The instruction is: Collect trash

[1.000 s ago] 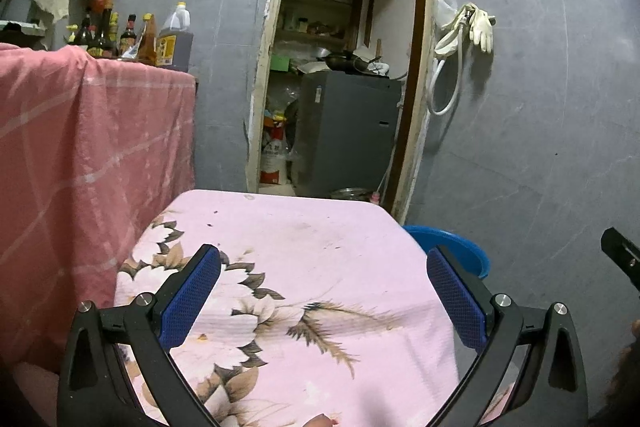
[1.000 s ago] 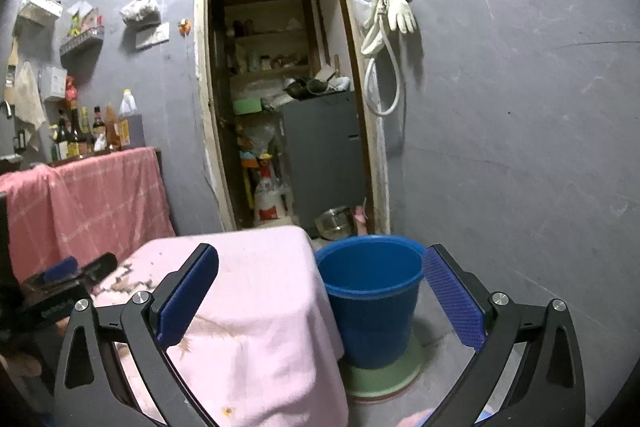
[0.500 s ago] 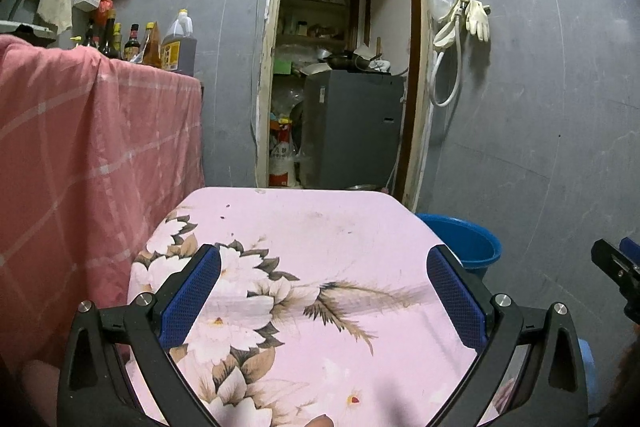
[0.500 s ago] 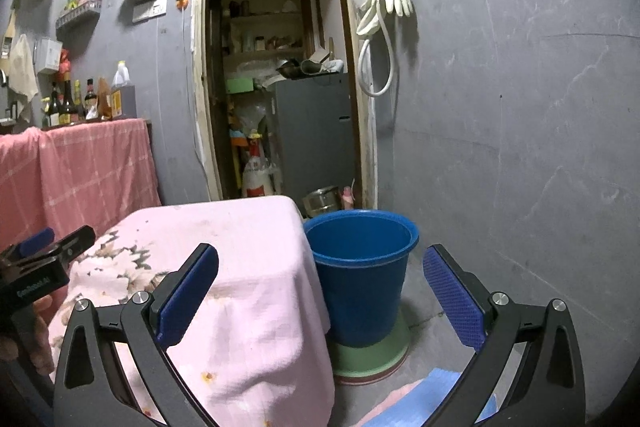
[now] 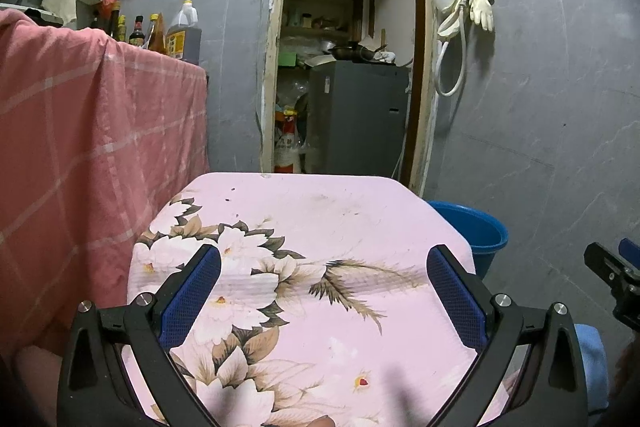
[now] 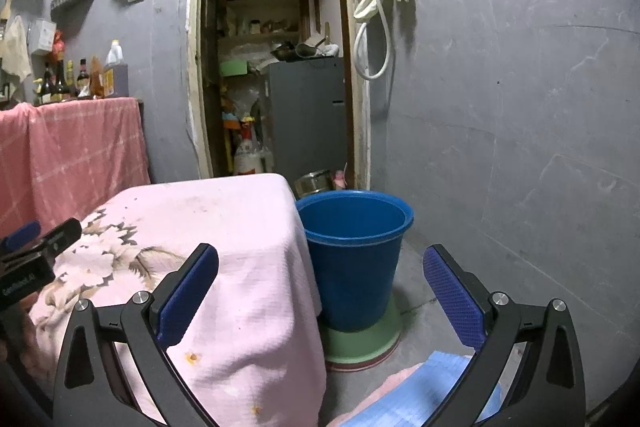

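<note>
No loose trash item visible in either view. The only task thing I can place is the blue bucket (image 6: 354, 259), lower centre of the right wrist view, standing on a green base (image 6: 362, 341) on the floor, just beside the draped corner of the surface (image 6: 224, 211). In the left wrist view only the bucket's rim shows, at right-centre behind the surface edge.

Handling, as a guess: the bucket looks like rigid thin plastic, seems empty from what's visible so light, with smooth and somewhat slippery walls. Best hold is a pinch on the rim; the body is too wide for the jaws. The floral cloth over the surface is soft and would bunch and drag if pinched. Small orange specks on its near drape, lower centre of the right view, could be crumbs or stains; can't tell.

Left claw (image 5: 320, 297): jaws spread wide, nothing between them, over the floral cloth. Right claw (image 6: 320, 297): same, wide apart and empty, aimed at the gap between surface and bucket.

Versus 0.5 s ago: both views sit slightly further back and higher. More surface top shows, and the bucket sits a bit lower in the right frame. Jaw spread unchanged.
</note>
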Demonstrator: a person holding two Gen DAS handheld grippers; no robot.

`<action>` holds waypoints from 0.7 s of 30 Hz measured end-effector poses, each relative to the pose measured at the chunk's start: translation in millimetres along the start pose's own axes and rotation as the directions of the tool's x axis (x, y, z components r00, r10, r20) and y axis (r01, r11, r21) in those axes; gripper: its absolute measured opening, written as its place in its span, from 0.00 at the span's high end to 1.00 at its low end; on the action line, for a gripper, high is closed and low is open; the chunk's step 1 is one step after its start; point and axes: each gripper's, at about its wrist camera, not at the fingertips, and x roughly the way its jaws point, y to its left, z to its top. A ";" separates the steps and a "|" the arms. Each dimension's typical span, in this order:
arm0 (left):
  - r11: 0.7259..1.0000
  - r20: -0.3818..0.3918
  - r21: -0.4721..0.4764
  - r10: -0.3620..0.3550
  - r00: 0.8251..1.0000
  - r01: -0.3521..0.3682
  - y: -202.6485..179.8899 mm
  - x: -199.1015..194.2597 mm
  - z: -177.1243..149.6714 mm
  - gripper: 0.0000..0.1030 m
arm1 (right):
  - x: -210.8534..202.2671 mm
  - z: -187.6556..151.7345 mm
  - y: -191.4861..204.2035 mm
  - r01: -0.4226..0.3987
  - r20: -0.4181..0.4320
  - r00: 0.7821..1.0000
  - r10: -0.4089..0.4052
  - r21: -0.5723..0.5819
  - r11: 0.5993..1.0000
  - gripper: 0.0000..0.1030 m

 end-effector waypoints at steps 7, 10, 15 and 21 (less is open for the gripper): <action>1.000 -0.006 0.002 -0.005 1.000 0.005 2.4 0.3 -1.4 0.02 | 0.5 -1.0 0.0 -0.003 -0.004 1.000 0.003 0.003 1.000 0.00; 1.000 -0.007 0.001 -0.008 1.000 0.008 4.6 0.6 -1.4 0.02 | 0.5 -1.2 0.6 -0.003 -0.005 1.000 0.003 0.003 1.000 0.00; 1.000 -0.007 0.004 -0.006 1.000 0.006 3.9 0.6 -1.5 0.02 | 0.2 -1.0 1.4 -0.002 -0.004 1.000 0.002 0.004 1.000 0.00; 1.000 -0.009 0.003 -0.006 1.000 0.006 1.9 0.5 -1.6 0.02 | 0.0 -0.9 2.0 -0.001 -0.003 1.000 0.001 0.003 1.000 0.00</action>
